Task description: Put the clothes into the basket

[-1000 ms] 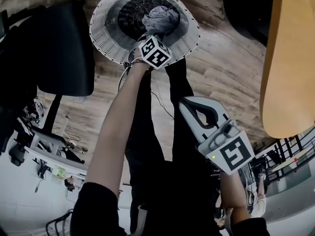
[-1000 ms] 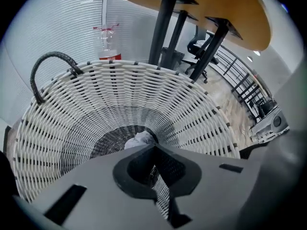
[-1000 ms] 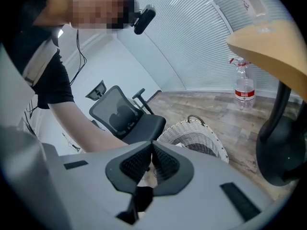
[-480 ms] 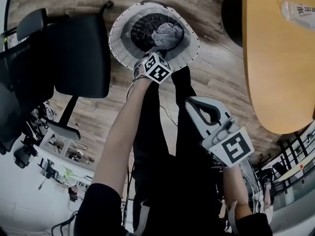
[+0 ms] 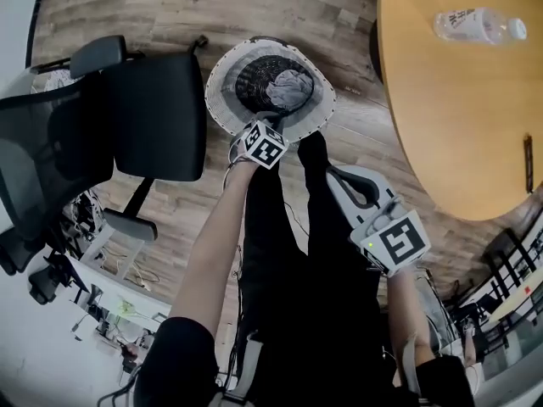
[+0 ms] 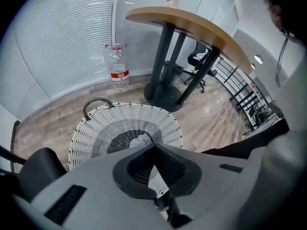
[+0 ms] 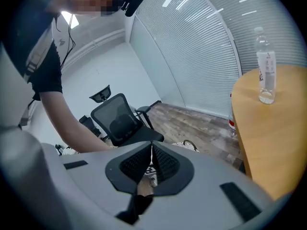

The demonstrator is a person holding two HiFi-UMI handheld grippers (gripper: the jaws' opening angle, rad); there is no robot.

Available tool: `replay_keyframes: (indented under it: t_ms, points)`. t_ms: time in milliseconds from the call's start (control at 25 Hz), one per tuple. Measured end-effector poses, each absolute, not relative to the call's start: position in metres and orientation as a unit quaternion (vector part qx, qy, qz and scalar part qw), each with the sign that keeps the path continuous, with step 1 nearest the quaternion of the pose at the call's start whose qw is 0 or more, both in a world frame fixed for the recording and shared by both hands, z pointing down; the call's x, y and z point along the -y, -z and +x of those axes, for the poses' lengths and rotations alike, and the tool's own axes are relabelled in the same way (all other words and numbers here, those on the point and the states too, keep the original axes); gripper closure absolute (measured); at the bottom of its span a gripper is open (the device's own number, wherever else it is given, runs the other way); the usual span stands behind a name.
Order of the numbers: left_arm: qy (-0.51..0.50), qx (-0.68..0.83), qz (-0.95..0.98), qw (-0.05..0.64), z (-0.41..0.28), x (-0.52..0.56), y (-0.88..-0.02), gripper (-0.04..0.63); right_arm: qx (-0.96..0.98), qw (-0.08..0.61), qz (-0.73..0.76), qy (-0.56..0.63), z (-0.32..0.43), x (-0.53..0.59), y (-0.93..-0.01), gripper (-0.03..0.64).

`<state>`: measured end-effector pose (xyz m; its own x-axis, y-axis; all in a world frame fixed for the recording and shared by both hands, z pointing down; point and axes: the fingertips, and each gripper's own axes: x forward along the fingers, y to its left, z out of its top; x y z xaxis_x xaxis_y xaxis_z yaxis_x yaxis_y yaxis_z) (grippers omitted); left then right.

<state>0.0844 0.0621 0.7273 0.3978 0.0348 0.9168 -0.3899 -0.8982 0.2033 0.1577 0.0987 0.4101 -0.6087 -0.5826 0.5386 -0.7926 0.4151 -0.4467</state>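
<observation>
A white wicker basket [image 5: 229, 100] stands on the wooden floor with a crumpled grey garment [image 5: 288, 89] lying in its dark bottom. My left gripper [image 5: 265, 134] hangs above the basket's near rim. In the left gripper view its jaws [image 6: 153, 146] are shut with nothing between them, and the basket [image 6: 96, 128] and garment [image 6: 141, 140] show below. My right gripper [image 5: 329, 173] is held nearer me, to the right of the basket. Its tips [image 7: 152, 146] meet and hold nothing.
A black office chair [image 5: 144, 117] stands left of the basket. A round wooden table [image 5: 458, 100] at the right bears a plastic bottle [image 5: 475, 25]. Its dark pedestal [image 6: 165, 92] and another bottle [image 6: 117, 71] stand on the floor behind the basket. My black-trousered legs [image 5: 288, 253] are below.
Both grippers have risen away from the basket, which now looks smaller and farther below. The grey garment stays in the basket. More of the table and the chair has come into view.
</observation>
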Motion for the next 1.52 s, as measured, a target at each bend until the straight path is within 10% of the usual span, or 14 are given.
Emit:
replay_keyframes:
  t_ms: [1520]
  points:
    - [-0.329,0.188,0.911,0.164,0.04,-0.04,-0.394,0.583,0.829,0.112,0.475,-0.271,0.145,-0.075,-0.29,0.6]
